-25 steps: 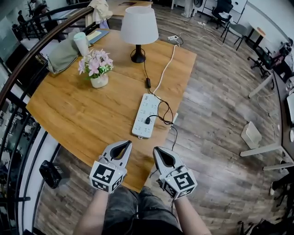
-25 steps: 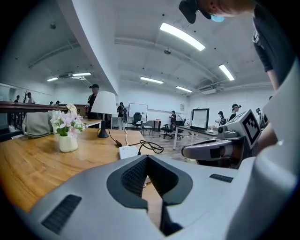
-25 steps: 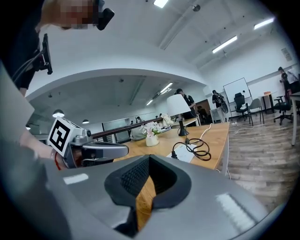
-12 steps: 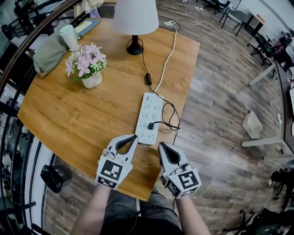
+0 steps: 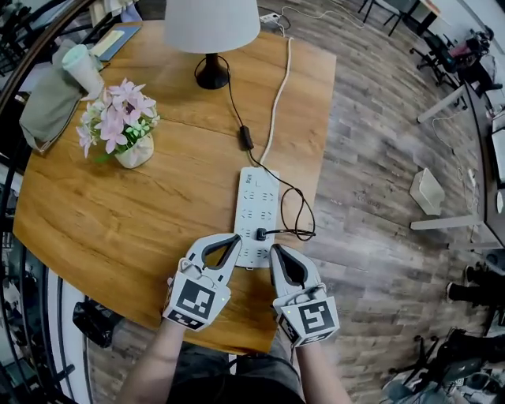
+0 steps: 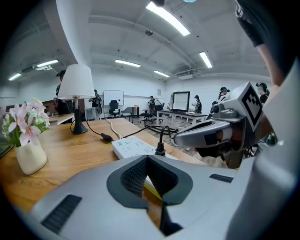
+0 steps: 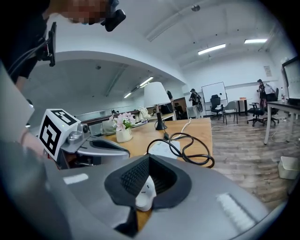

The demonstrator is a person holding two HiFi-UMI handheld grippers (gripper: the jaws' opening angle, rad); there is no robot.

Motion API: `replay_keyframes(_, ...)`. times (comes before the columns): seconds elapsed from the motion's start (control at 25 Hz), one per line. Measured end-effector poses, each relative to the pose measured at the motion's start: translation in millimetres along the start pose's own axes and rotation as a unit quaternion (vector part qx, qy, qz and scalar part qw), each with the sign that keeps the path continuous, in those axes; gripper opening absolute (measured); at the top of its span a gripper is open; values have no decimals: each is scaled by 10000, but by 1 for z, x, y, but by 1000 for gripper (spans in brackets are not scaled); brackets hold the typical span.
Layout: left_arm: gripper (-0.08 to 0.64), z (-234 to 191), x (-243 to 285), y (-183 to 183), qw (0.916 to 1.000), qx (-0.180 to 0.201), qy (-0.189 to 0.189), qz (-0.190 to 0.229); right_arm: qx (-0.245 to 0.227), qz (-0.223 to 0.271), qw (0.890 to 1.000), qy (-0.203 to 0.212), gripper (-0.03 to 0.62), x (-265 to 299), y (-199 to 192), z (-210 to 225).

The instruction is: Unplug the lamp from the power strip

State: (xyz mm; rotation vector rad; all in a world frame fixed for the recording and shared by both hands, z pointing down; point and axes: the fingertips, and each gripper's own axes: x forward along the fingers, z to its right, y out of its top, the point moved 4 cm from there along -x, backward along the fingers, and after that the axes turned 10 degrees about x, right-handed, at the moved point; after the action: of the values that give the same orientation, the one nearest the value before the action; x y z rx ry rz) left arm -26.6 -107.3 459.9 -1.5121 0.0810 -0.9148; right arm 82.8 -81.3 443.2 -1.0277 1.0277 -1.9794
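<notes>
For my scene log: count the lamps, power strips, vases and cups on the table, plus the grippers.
Lamp: 1
Power strip: 1
Vase: 1
Cup: 1
Grippers: 2, left gripper and right gripper
Total: 6

Power strip white, plug black, lower centre. Lamp at the top: white shade, black base. Tabletop brown wood grain. Flowers pink, vase white, upper left. Left hand-held gripper and right hand-held gripper grey, with black-and-white square markers.

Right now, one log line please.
plug: in power strip | left tongs: shut, empty | right tongs: shut, empty | phase: pre-grasp
</notes>
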Motion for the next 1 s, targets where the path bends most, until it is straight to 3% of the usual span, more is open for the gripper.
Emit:
replay_keyframes(0.2,-6,-8,14,3,9994,251,-230,21,-100,-129,9998,-149,8,13,-1,-6)
replay_keyframes(0.28,-6,-8,18,4,9990,299,-320,53,-87,-252,9995,-170,106,18,-5,-8)
replay_keyframes(0.6,-6,-7,30,-5,9974,594,-416,1,-64,-479,9964,-693,110,37,-11,-4)
replay_keyframes(0.88,-6,-5,35,-6,9946,961,-401,-27,-520,-687,9894,-1170,91,47,-14,-8)
replay_keyframes(1.0,-6,-3,37,-5,9926,1143,-416,-35,-449,-694,9863,-1429,91,48,-15,-10)
